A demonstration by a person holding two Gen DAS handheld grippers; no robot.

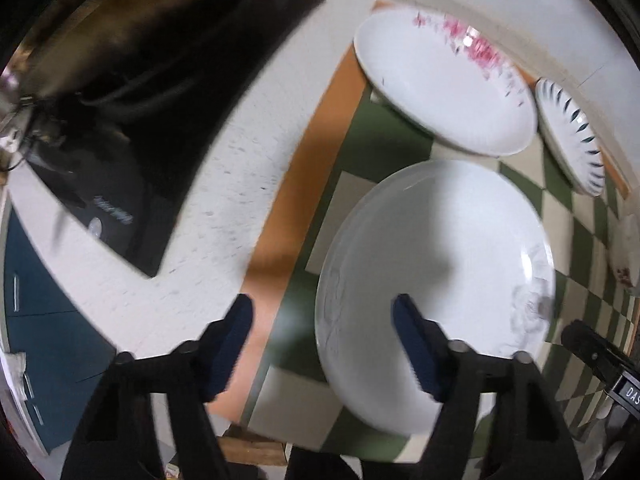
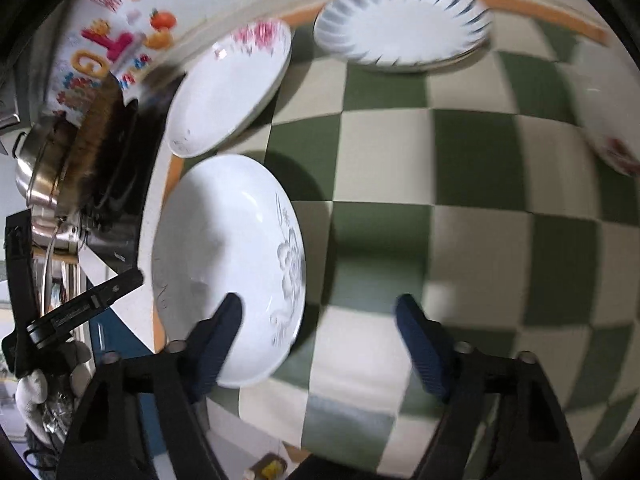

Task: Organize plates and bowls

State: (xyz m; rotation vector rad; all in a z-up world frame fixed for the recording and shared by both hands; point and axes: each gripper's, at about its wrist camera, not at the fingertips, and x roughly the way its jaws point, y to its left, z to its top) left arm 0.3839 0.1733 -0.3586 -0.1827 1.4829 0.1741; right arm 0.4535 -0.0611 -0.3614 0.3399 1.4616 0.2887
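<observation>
A white plate with a grey flower print [image 1: 436, 264] [image 2: 224, 240] lies on the green-and-cream checked cloth [image 1: 380, 136] [image 2: 460, 240]. My left gripper [image 1: 322, 300] hovers over its left rim, jaws open: one finger is above the plate, the other above the orange border. My right gripper [image 2: 319, 300] stands open over the plate's right rim, with one finger above the plate and the other above the cloth. Neither pair of pads presses on the plate. Farther back lie a pink-flowered plate [image 1: 440, 88] [image 2: 232, 88] and a blue-leaf plate [image 1: 572, 136] [image 2: 404, 24].
A red-flowered dish [image 2: 608, 120] [image 1: 628, 252] sits at the cloth's right side. A black cooktop [image 1: 120, 140] lies left of the cloth on the white counter [image 1: 240, 184], with a steel pot [image 2: 40, 168] beyond it. A wall runs along the back.
</observation>
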